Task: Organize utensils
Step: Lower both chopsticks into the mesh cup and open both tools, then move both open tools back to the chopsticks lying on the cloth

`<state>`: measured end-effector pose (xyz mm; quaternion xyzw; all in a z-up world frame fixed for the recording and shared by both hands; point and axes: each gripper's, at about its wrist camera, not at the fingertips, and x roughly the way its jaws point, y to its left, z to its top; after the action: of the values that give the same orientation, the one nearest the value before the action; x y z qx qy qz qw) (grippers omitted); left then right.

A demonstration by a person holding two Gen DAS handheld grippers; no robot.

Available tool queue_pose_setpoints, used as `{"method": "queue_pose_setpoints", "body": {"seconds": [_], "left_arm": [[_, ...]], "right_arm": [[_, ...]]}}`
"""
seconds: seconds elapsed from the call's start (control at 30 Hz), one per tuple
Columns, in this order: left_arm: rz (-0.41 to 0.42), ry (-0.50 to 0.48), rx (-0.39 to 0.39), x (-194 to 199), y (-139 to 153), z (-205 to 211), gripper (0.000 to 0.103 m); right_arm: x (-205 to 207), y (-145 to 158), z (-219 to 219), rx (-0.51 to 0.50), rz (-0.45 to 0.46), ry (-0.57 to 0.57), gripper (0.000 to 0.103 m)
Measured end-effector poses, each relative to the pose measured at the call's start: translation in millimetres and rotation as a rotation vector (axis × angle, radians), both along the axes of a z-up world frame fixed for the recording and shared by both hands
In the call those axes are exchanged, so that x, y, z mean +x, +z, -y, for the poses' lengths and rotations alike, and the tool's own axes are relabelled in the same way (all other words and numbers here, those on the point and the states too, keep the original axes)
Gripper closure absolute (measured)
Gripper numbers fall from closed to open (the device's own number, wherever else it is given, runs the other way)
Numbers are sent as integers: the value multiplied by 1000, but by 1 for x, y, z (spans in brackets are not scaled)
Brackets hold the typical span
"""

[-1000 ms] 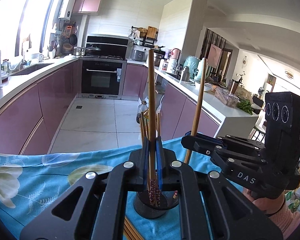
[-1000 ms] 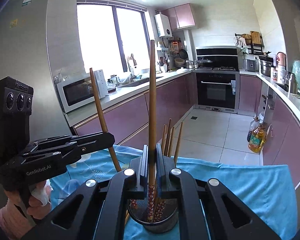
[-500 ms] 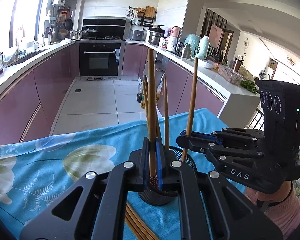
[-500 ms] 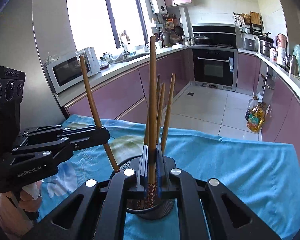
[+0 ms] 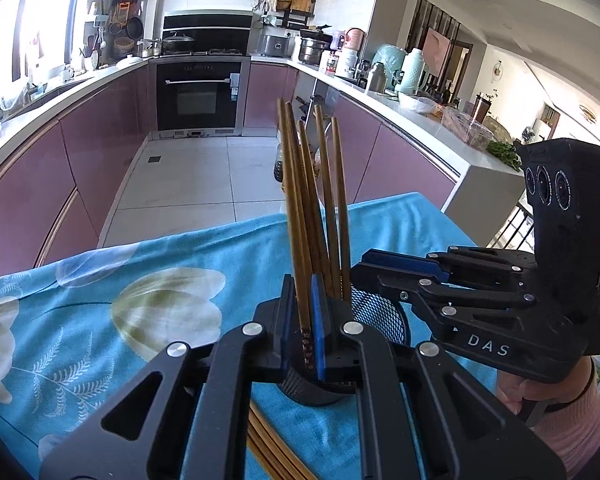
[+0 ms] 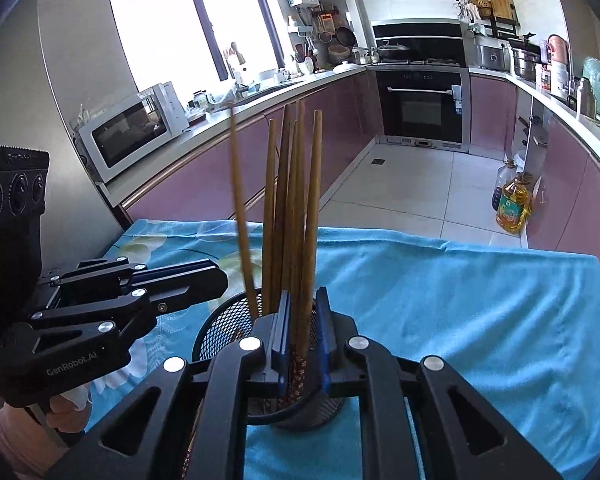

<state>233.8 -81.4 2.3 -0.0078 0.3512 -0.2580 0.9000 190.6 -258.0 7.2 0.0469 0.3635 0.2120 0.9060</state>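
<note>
Several chopsticks [image 6: 288, 216] are standing in the mesh cup [image 6: 220, 328] on the cloth [image 6: 460, 300]. Both grippers are parting over the cup: the left gripper [image 5: 300, 320] and right gripper [image 6: 302, 332] each have a stick loose between widened jaws. Releasing looks underway; next, fetching the sticks lying on the cloth [image 5: 272, 452].

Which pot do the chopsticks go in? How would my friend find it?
Look for the blue flowery cloth on the table. On it stands one round black wire-mesh cup, right between the two black grippers. It is the only thing with brown chopsticks standing upright in it; other chopsticks lie flat beside it.
</note>
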Motion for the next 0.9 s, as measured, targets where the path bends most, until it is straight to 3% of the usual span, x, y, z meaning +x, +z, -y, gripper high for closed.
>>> {"method": "queue_pose_setpoints", "body": {"seconds": [0.2,0.33,0.43,0.63,0.9], "left_arm": [[5,21,-21,-8,-2,-7,90],[52,52,-13,-25,2,-16,78],[80,79,-12,-43,5,-27,62],[102,122,27,-75,-6,-48,59],[13,151,77,-104,-52,-71,55]], "right_arm": [[-8,3,4,26,24,-3,80],[-21,8,5,42,55,8,74],[-35,13,5,55,81,28,71],[-67,12,-3,87,99,97,61],[-88,-32,-33,43,-11,171,55]]}}
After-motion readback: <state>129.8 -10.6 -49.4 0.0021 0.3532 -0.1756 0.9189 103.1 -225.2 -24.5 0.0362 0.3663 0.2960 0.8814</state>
